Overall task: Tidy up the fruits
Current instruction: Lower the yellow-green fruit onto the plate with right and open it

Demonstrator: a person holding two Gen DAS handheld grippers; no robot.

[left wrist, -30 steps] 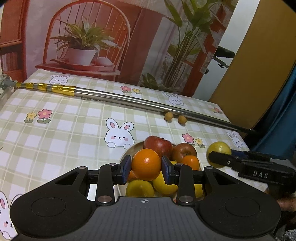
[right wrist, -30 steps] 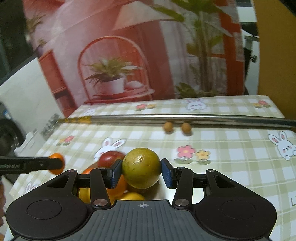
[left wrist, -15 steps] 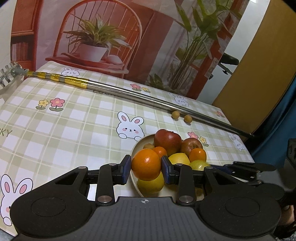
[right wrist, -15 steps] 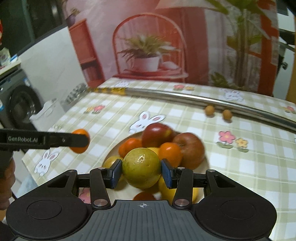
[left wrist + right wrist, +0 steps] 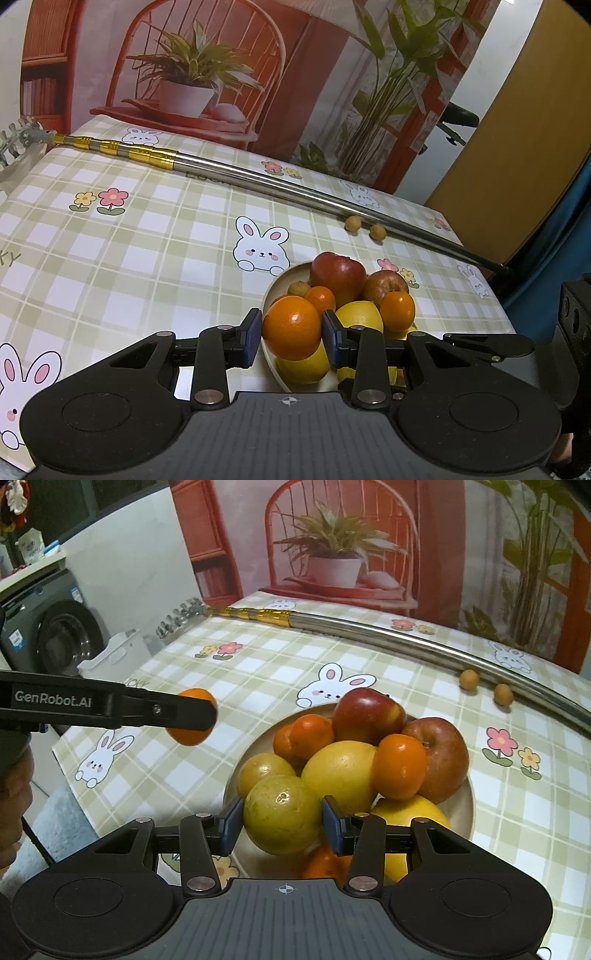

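Here, line by line:

Left tongs (image 5: 291, 334): clenched on an orange (image 5: 291, 326), blue pads pressed to both its sides; the fruit hangs above the near-left rim of the bowl.

Right tongs (image 5: 282, 821): grasping a yellow-green citrus fruit (image 5: 282, 814) between both blue pads, over the near side of the bowl.

Bowl (image 5: 467, 805): a shallow cream dish near the table's near edge, on the checked tablecloth (image 5: 140, 236) with its rabbits and flowers.

Bowl contents: two red apples (image 5: 367, 716) at the far side, touching each other; small oranges (image 5: 399, 766) leaning against them; a big yellow citrus (image 5: 340, 771) in the middle; another yellow one (image 5: 413, 812) at the near right; a smaller yellow-green fruit (image 5: 264, 770) at the left; one more orange fruit low behind the right tongs, mostly hidden.

Loose fruit: two small brown round fruits (image 5: 353, 224) on the cloth beyond the bowl, just beside the pole.

Pole (image 5: 258, 182): a telescopic metal rod with gold bands lying slantwise across the far part of the table.

Person: a hand (image 5: 14, 786) at the left border of the right wrist view, holding the left tool.
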